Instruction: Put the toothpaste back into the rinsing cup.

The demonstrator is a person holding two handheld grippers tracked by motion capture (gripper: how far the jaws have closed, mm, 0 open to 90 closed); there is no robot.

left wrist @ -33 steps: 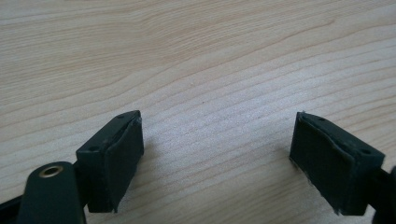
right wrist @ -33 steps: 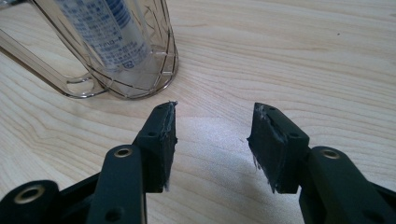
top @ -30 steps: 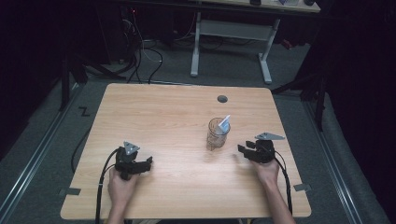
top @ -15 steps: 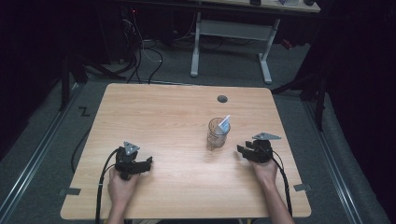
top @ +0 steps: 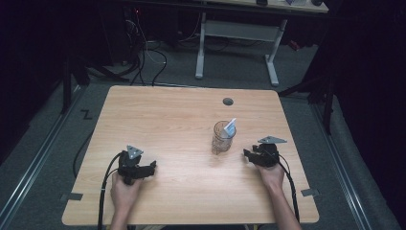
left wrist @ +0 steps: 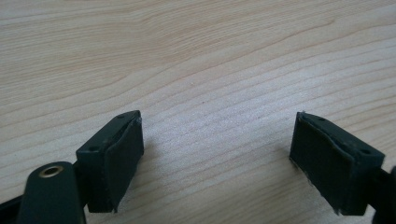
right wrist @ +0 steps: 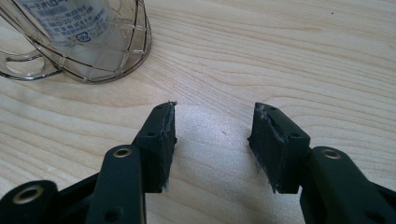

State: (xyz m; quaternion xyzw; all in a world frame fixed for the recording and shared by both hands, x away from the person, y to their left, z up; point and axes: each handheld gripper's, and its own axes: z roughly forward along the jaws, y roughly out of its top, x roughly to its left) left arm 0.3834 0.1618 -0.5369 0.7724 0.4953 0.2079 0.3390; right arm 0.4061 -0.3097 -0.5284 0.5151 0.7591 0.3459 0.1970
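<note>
Glass mug [top: 222,137] stands upright on table [top: 167,120], right of center, white packet [top: 231,127] sticking out of it, leaning toward 1 o'clock. Right gripper [top: 247,154] sits near mug, at its 4 o'clock, not touching; jaws released, gap bare, wood between them. In right gripper view mug [right wrist: 88,39] is at 11 o'clock, handle at left. Left gripper [top: 152,166] rests at 8 o'clock from mug, well apart, jaws wide, nothing held. Cable hole [top: 228,101] at mug's 12 o'clock.
</note>
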